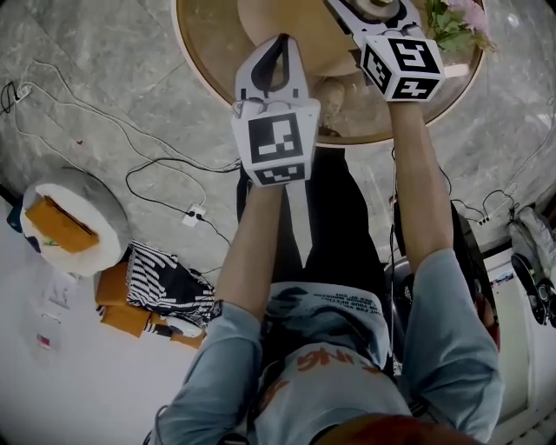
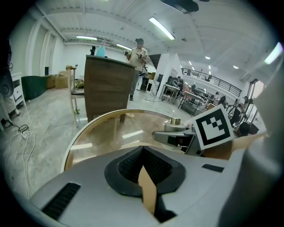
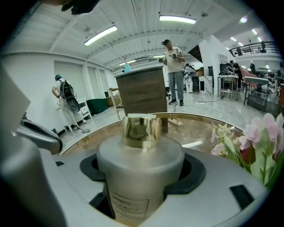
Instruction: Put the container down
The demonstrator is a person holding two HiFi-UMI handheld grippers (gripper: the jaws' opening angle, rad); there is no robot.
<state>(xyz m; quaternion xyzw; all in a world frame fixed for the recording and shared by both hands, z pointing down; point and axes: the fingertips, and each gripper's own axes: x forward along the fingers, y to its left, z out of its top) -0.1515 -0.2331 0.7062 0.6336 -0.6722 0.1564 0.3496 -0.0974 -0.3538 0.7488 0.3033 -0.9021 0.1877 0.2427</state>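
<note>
Two grippers over the round table (image 1: 204, 74), both closed on something.

Right gripper (image 1: 375, 10): clamped on the container (image 3: 140, 168) – a frosted grey bottle with a gold cap (image 3: 141, 131). The bottle stands upright between the dark finger pads (image 3: 191, 174), one pad touching each side of its body, below the shoulder. The cap and shoulder rise clear above the pads, and a pale label (image 3: 128, 205) shows low on the near face. The gripper holds the bottle above the table's far right part, just beside the pink and white flowers (image 3: 253, 137). Its base is hidden; contact with the tabletop cannot be told.

Left gripper (image 1: 276, 52): jaws drawn together on a thin tan cardboard edge (image 2: 147, 190) – the strip stands on edge in the narrow slot between the pads. It sits near and left of the right gripper, whose marker cube (image 2: 213, 126) shows to its right.
</note>
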